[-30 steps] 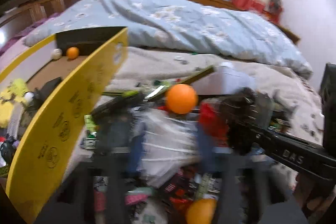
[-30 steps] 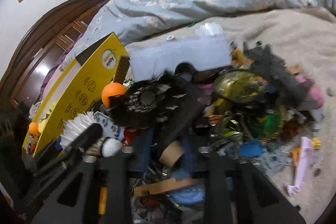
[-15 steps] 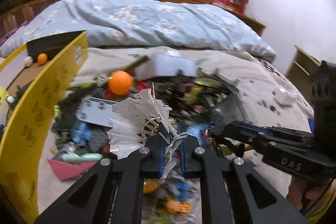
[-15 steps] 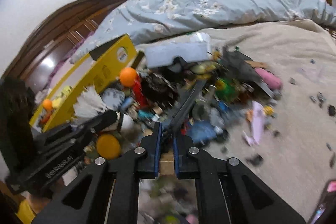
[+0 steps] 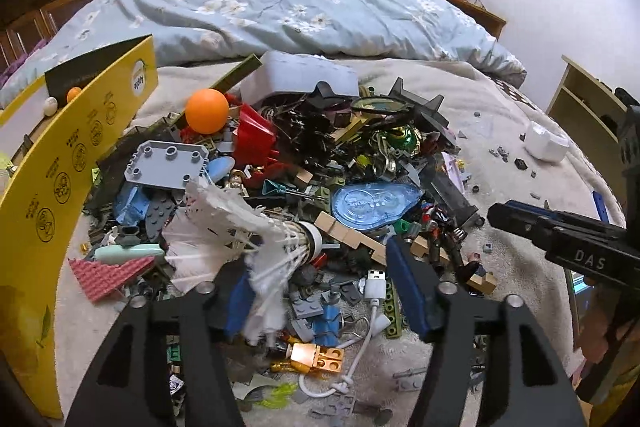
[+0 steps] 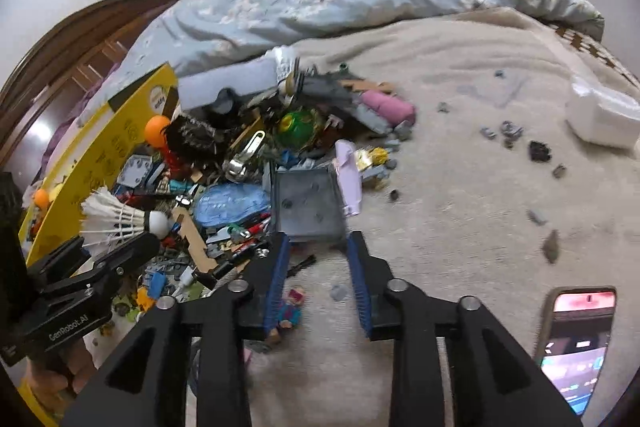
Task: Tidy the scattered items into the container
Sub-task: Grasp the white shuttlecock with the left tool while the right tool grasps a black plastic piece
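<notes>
A heap of small toys and bricks point(image 5: 320, 163) lies on the beige blanket. The yellow cardboard box point(image 5: 60, 187) stands at the left, with small balls inside. My left gripper point(image 5: 320, 259) is open; a white shuttlecock point(image 5: 240, 223) lies against its left finger. It also shows in the right wrist view point(image 6: 120, 219). My right gripper point(image 6: 316, 247) is open, and a grey square plate point(image 6: 308, 207) sits between its fingertips. An orange ball point(image 5: 207, 105) rests on the heap's far left.
A blue quilt point(image 5: 300, 15) covers the far half of the bed. A white foam block point(image 6: 604, 115) lies at the right. A phone point(image 6: 576, 343) lies by my right gripper. A white USB cable point(image 5: 372, 303) lies under my left gripper.
Both grippers have opened. The left one let go of the shuttlecock, which now rests on its left finger. The right gripper swung right and let go of the grey plate.
</notes>
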Tool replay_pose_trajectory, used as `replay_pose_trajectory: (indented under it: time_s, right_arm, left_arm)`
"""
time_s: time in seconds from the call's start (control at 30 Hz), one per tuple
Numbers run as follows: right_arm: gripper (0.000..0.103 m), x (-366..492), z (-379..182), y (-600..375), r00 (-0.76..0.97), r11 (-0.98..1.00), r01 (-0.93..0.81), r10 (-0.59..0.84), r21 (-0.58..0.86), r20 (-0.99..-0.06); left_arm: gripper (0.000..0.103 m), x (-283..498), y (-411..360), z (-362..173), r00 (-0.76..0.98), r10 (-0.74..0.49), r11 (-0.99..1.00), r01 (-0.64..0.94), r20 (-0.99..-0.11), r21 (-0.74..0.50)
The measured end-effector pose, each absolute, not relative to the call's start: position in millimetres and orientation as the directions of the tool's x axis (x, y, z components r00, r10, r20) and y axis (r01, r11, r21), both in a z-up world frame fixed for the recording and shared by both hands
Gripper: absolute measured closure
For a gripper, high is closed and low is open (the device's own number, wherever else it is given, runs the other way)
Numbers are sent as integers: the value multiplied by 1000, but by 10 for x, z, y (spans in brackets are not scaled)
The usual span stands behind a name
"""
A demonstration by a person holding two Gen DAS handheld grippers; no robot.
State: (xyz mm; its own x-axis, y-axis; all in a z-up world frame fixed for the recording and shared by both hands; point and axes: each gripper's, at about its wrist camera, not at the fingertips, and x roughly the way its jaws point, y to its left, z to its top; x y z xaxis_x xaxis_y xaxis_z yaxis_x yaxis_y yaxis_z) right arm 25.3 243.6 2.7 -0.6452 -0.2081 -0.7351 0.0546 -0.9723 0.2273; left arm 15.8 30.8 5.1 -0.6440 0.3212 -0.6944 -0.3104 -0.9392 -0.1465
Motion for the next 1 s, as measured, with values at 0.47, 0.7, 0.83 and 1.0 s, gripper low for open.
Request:
replay_pose_trajectory:
  time_s: [0.47,0.7,0.83,1.0]
  right_arm:
    - [43,-167,-261,2252,-589,-965,123,-258,230,-766]
    - [40,-211,-296,2269,-599,-953,78,-280,293,-750]
    - [40,-187,-253,2326,-613,-926,51,-325,374,-720]
    - [40,-254,-337,2404,-633,-894,-2,-346,448,-693]
  left_arm:
    - [25,22,350,-36,-690,186,-958,-285,-700,27]
    - [25,22,509,-115,-728,143,-950,-290,-671,113]
    - [25,5,551,-113,-737,137,-948,-292,-662,129]
    - [24,-53,540,-77,-742,141,-955,-275,-655,107]
